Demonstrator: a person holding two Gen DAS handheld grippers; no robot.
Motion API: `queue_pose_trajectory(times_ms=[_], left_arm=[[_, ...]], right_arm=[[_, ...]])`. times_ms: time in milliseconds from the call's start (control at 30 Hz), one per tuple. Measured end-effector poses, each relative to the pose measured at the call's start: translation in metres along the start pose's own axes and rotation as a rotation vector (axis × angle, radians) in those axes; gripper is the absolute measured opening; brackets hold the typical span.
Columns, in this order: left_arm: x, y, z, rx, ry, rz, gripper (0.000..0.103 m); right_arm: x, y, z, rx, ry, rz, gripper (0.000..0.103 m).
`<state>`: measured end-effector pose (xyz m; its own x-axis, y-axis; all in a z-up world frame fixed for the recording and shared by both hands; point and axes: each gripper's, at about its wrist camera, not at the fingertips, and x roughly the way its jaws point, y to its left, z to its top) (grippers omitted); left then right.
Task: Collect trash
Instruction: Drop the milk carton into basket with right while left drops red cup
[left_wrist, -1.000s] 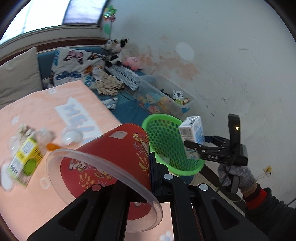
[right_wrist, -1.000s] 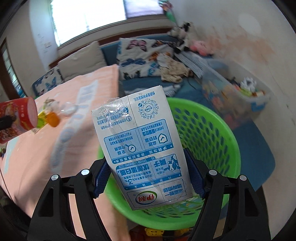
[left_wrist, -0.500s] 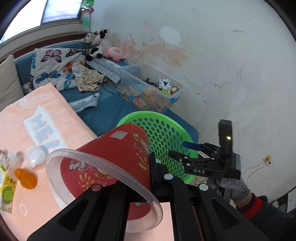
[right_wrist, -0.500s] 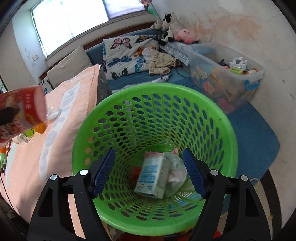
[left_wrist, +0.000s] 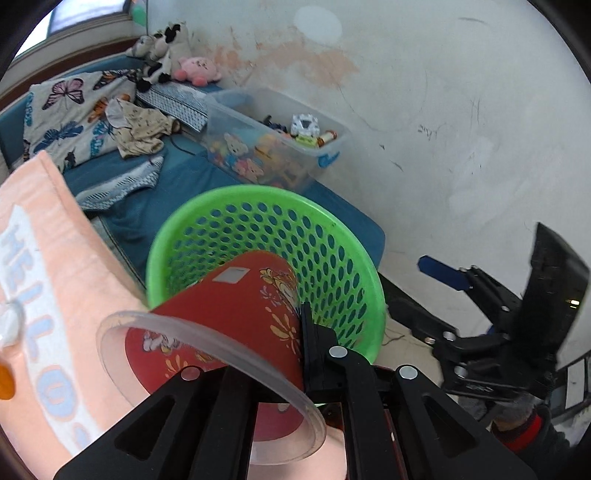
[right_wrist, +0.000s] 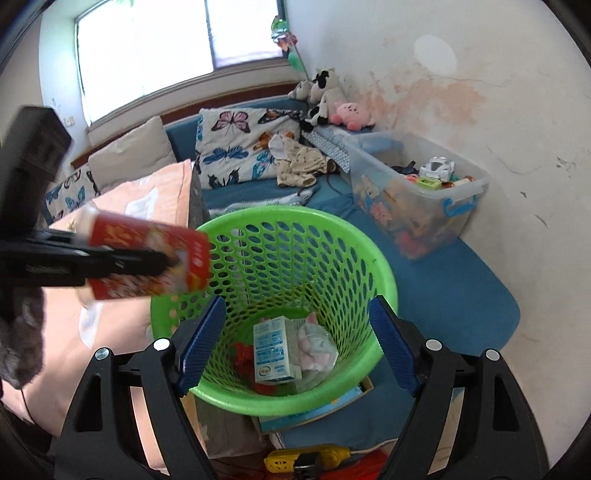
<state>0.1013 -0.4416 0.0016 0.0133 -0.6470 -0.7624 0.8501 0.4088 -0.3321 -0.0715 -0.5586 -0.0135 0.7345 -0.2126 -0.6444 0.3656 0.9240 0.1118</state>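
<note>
The red printed paper cup (right_wrist: 147, 266) is motion-blurred in the right wrist view; the small orange object (left_wrist: 5, 382) is cut off by the frame edge.

**Surroundings: non-task items in view**

A clear plastic toy bin (right_wrist: 417, 206) is seen against the stained wall (right_wrist: 461, 85), resting on a blue mattress (right_wrist: 472, 295). A butterfly-print pillow (right_wrist: 240, 147) and crumpled clothing (right_wrist: 299, 162) lie behind. Plush toys, a cow (right_wrist: 321, 88) and a pink one (right_wrist: 349, 112), are noted in the corner. A yellow power strip (right_wrist: 306, 458) lies on the floor.
</note>
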Motion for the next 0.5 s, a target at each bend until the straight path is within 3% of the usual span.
queue_pose_trajectory(times_ms=[200, 267, 333, 500], left_arm=[[0.022, -0.013, -0.002, 0.005, 0.038, -0.010, 0.015], [0.023, -0.016, -0.004, 0.015, 0.041, -0.009, 0.026], [0.021, -0.017, -0.005, 0.021, 0.033, -0.003, 0.049], [-0.004, -0.012, -0.012, 0.013, -0.027, -0.001, 0.061]], right_arm=[[-0.014, -0.008, -0.004, 0.038, -0.023, 0.001, 0.080], [-0.019, -0.009, -0.005, 0.044, -0.030, -0.001, 0.080], [-0.021, -0.009, -0.006, 0.049, -0.031, 0.000, 0.080], [-0.023, 0.002, -0.005, 0.040, -0.033, 0.019, 0.080]])
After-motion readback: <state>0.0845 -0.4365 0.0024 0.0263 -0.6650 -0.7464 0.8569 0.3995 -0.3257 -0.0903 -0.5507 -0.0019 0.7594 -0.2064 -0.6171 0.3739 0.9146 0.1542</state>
